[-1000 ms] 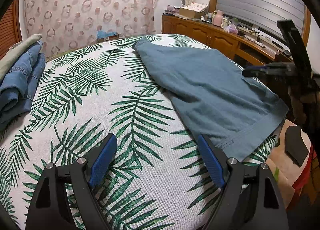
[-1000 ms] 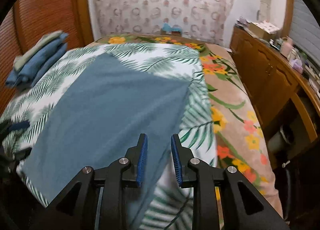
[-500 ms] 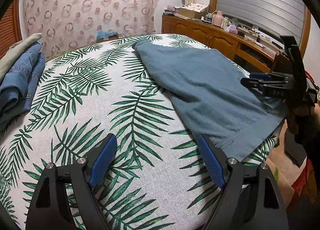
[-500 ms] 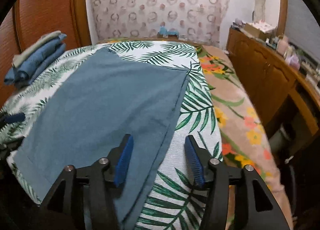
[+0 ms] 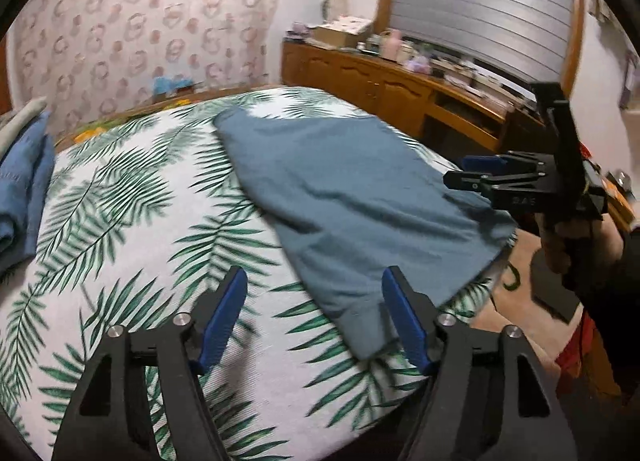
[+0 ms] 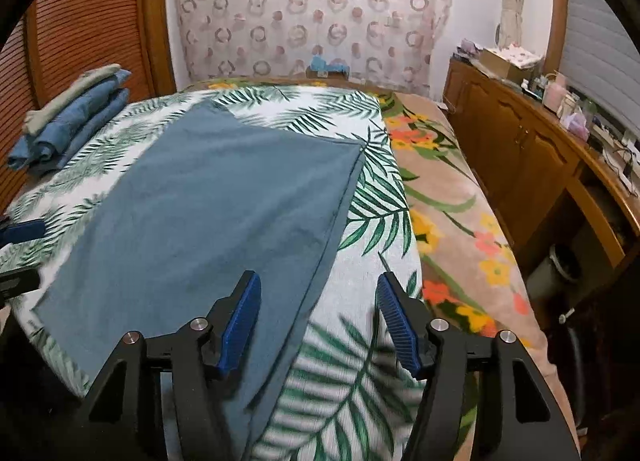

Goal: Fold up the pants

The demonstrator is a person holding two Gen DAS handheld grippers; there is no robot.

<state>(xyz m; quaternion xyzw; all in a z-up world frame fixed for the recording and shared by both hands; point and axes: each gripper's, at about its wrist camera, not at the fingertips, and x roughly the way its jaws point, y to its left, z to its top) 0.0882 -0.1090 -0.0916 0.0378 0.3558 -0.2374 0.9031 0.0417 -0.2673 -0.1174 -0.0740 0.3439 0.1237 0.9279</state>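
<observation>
Blue pants (image 6: 208, 197) laid flat on the palm-leaf bedspread (image 5: 132, 221) — no fold yet begun
Left gripper (image 5: 312, 315) and right gripper (image 6: 318, 319) are held wide and empty at the near edge — a grasp there is judged next

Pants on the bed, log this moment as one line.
pants: flat on leaf-print sheet | left gripper: open | right gripper: open, straddling edge
</observation>
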